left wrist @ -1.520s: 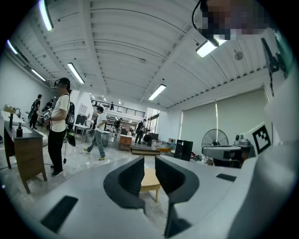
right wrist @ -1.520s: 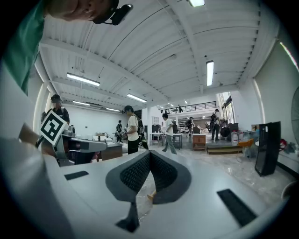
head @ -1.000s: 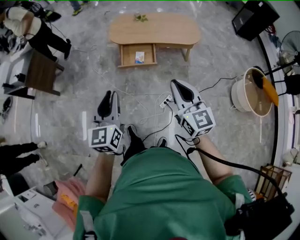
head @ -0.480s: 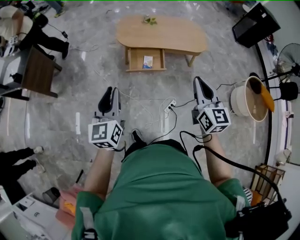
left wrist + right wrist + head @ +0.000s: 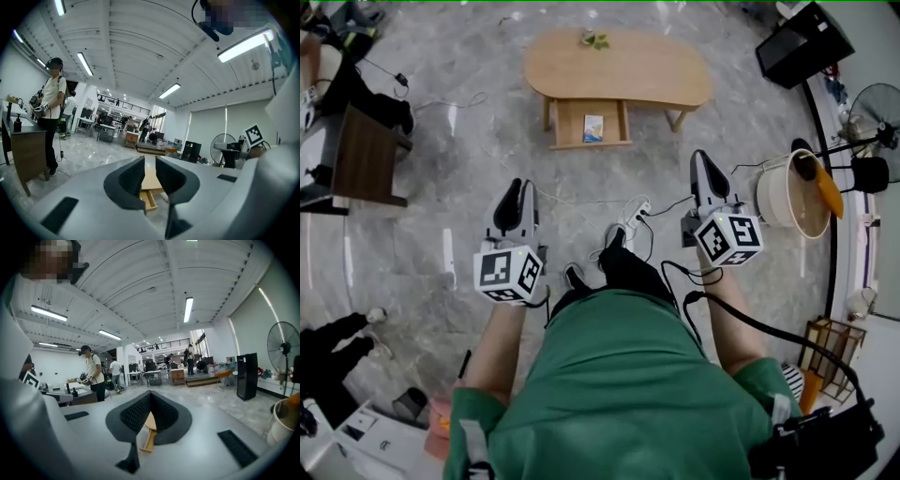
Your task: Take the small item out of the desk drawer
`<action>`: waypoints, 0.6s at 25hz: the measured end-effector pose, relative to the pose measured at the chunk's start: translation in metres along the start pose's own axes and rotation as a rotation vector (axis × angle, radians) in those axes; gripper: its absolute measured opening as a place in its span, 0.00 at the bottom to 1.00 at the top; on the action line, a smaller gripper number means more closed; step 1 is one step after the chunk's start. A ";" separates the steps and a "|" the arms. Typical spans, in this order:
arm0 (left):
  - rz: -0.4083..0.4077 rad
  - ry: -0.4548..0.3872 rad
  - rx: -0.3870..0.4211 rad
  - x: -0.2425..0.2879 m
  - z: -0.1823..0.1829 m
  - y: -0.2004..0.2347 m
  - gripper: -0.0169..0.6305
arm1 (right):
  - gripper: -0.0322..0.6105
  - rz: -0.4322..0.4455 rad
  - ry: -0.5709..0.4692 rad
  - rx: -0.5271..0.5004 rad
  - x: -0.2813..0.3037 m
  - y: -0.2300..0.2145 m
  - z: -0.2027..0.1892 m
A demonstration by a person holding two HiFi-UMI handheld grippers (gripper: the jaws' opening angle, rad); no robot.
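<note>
The low oval table of light wood [image 5: 619, 66] stands on the grey marbled floor [image 5: 487, 159]. An open wooden drawer [image 5: 566, 122] is drawn out from under the table's near edge. The small flat white-and-blue item [image 5: 593, 128] lies on the drawer bottom, about midway between the side walls and a little toward the right one. What kind of item it is cannot be made out.

Both tools are held well short of the drawer and nearly level. The left gripper [image 5: 516, 192] has its jaws spread, with nothing between them; the table and drawer are seen through the gap. The right gripper [image 5: 705, 173] has its jaws pressed together on nothing.

The step in hand is judged to be the approach, with nothing of the retrieval done yet. A white power strip [image 5: 633, 214] and its cables lie on the floor between the person and the table, so they should be stepped over with care.

Since the item lies flat, the already spread left gripper is best tipped downward once over the drawer's front edge. Two opposite edges of the item should then be straddled before the jaws are closed. The item should be lifted straight up until the drawer walls are cleared. If the right gripper is preferred, it must be opened first.
</note>
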State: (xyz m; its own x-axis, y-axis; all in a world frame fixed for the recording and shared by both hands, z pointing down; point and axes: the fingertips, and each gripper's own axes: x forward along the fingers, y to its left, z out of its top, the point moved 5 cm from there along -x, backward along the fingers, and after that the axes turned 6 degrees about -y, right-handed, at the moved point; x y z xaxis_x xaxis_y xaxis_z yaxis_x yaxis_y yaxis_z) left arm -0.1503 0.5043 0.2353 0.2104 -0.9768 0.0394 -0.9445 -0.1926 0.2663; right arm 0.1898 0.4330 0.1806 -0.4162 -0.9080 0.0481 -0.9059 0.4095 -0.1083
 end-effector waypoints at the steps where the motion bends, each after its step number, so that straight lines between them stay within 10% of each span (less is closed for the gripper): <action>1: -0.005 0.000 0.002 0.002 0.001 -0.001 0.16 | 0.08 0.006 0.004 0.004 0.003 0.001 -0.002; 15: 0.101 0.098 0.066 0.180 -0.003 -0.012 0.16 | 0.08 0.144 0.137 0.139 0.185 -0.114 -0.066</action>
State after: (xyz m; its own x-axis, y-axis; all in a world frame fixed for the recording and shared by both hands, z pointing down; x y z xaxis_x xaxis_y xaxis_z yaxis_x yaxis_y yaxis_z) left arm -0.1005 0.3312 0.2419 0.1341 -0.9784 0.1572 -0.9759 -0.1028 0.1924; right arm 0.2109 0.2240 0.2673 -0.5553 -0.8169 0.1557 -0.8210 0.5087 -0.2593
